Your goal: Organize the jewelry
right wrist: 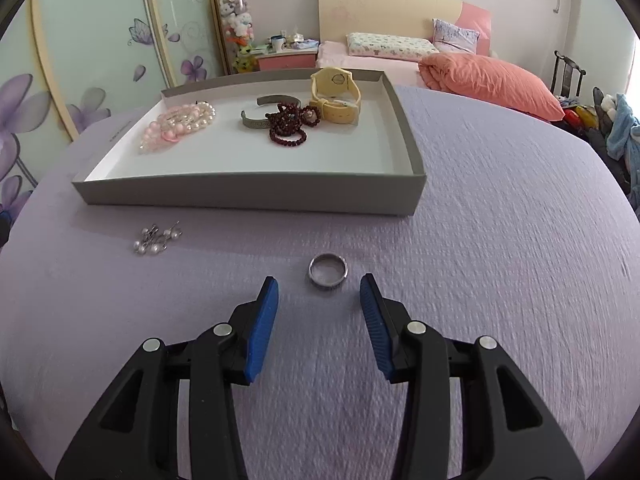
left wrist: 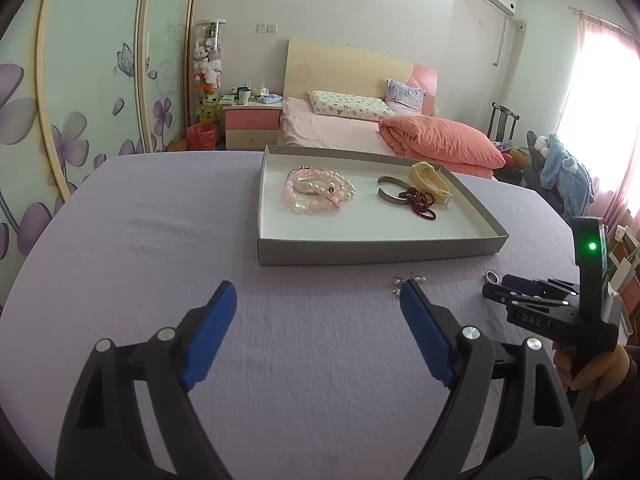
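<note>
A grey tray [right wrist: 248, 194] [left wrist: 376, 250] on the lilac tablecloth holds pink and pearl bracelets [right wrist: 180, 124] [left wrist: 318, 192], a metal cuff [right wrist: 256, 118] [left wrist: 390, 196], dark red beads [right wrist: 290, 124] [left wrist: 420, 202] and a yellow watch [right wrist: 336, 98] [left wrist: 430, 184]. A silver ring [right wrist: 328, 271] [left wrist: 493, 278] lies on the cloth just ahead of my open right gripper [right wrist: 319, 286], between its fingertips' line. Pearl earrings [right wrist: 156, 238] [left wrist: 404, 282] lie left of it, by my open left gripper's [left wrist: 316, 294] right fingertip. The right gripper also shows in the left wrist view [left wrist: 516, 286].
The lilac cloth [right wrist: 500, 240] covers the round table. Behind it stand a bed with an orange duvet [left wrist: 440, 140], a pink nightstand [left wrist: 252, 120], a floral wardrobe [left wrist: 80, 100] and a chair with clothes [left wrist: 560, 168].
</note>
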`<state>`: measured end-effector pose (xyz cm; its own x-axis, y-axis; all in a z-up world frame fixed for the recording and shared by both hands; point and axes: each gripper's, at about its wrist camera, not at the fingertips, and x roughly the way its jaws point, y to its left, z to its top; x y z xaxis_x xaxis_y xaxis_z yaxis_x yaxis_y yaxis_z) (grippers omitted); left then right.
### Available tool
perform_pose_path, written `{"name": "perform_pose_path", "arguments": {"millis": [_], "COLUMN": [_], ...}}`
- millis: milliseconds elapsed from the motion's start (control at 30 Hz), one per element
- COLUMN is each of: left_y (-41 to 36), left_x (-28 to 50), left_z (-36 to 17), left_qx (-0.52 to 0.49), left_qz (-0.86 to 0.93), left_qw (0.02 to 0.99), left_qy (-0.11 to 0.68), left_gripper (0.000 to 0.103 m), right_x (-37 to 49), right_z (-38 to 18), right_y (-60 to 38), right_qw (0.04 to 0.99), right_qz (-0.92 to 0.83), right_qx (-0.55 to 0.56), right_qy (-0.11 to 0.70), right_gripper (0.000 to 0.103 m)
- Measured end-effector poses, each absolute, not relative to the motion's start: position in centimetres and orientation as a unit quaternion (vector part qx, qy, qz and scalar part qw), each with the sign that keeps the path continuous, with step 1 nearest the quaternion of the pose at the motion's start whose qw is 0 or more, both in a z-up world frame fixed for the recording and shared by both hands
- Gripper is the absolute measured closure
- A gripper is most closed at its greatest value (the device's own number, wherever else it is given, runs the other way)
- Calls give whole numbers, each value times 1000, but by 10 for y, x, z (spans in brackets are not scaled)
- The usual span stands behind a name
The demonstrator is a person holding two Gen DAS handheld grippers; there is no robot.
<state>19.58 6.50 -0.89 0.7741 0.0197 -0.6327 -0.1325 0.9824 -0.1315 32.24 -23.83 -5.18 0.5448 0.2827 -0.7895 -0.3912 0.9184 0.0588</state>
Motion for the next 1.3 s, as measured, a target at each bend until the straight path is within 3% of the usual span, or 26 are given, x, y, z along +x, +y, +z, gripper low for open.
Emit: {"name": "perform_pose_path", "arguments": {"millis": [367, 733, 833, 1300], "left_y": [66, 63, 60, 12], "left_x": [198, 199, 201, 246], "left_z": [-21, -27, -27, -47], "left_qx": [-86, -83, -78, -29], "left_qz": [40, 36, 33, 7], "left_qw": [933, 930, 929, 915], "left_qy": [347, 357, 359, 402], "left_gripper": [19, 19, 19, 20], "right_x": [331, 331, 332, 327], "right_z": [-51, -50, -50, -39], "right_y": [-233, -234, -234, -264], "right_qw": [879, 877, 878, 878], "right_qz": [188, 189, 187, 202], "right_qx": [-70, -65, -65, -4], "right_qy": [433, 436, 436, 433], "right_gripper": [72, 72, 80, 81]}}
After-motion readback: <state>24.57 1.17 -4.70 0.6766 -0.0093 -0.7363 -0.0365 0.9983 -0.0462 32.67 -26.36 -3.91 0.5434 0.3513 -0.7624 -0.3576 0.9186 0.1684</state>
